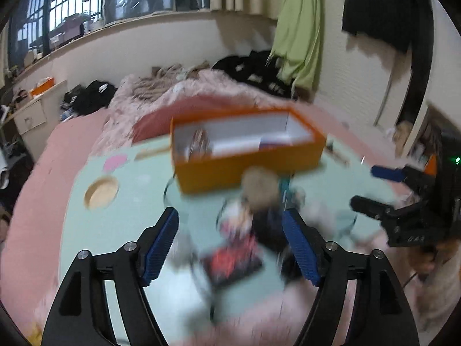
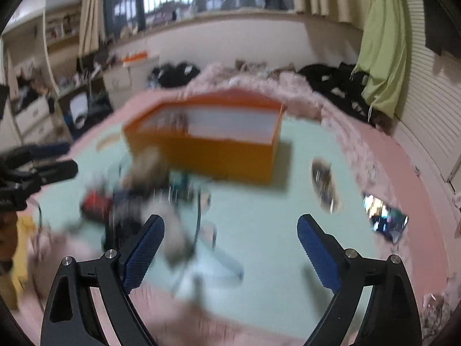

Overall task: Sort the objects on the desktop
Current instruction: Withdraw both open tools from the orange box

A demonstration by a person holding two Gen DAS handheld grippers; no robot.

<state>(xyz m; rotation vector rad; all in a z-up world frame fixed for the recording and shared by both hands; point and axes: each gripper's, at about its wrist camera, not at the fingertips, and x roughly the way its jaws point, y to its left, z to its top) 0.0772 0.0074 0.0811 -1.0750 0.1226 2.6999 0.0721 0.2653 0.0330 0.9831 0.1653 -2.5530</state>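
Blue pads of our left tongs (image 1: 230,248) stand apart, nothing clamped; a blurred pile (image 1: 253,230) of small things lies between and just beyond them on the pale green surface (image 1: 132,201). Our right tongs (image 2: 230,253) are spread wide and empty, the pile (image 2: 138,201) off to their left. We judge the left hand nearer. Box (image 1: 247,150), orange, open-topped, sits behind the pile, long axis across the left view. Both tongs point obliquely down. Two loose items (image 2: 325,184) lie right of the box. Blur hides each item's identity.
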